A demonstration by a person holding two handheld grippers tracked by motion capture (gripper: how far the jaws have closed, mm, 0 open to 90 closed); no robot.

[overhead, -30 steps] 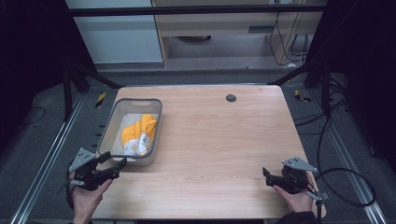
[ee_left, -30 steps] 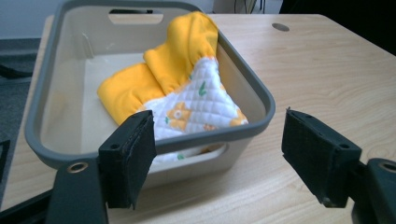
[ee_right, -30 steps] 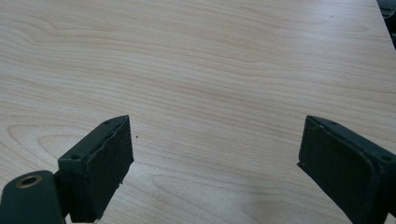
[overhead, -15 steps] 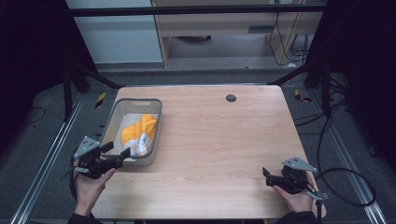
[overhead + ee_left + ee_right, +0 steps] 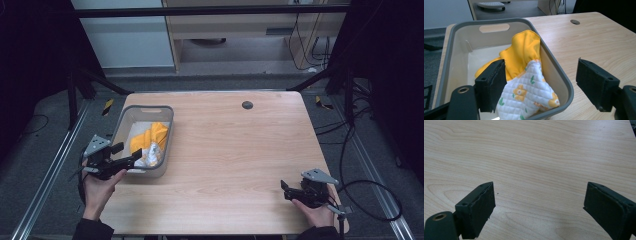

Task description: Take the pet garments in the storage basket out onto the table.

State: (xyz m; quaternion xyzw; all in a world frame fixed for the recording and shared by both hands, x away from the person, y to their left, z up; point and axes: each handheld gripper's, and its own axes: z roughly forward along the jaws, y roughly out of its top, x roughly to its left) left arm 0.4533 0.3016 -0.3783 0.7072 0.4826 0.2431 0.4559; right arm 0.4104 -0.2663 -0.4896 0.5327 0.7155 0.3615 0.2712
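A grey plastic bin [image 5: 120, 131] stands on the left side of the wooden table [image 5: 240, 150]. Inside lies a quilted oven mitt [image 5: 149, 141], yellow at one end and white with a flower print at the other. In the left gripper view the mitt [image 5: 529, 85] leans on the bin's right wall [image 5: 554, 67]. My left gripper [image 5: 127, 152] is open at the bin's near end. The left gripper [image 5: 541, 72] straddles that wall, one jaw inside the bin by the mitt, the other over the table. My right gripper [image 5: 285, 190] rests open near the front right corner. The right gripper [image 5: 537, 195] has bare wood between its jaws.
A dark round cable hole [image 5: 247, 105] sits near the table's far edge. Bare wood stretches between the bin and the right gripper. Cables [image 5: 370, 200] trail on the floor to the right, and metal rails run beside the table.
My left gripper has moved forward and to the right, from the table's front left edge up to the bin's near end. The right gripper has stayed put.
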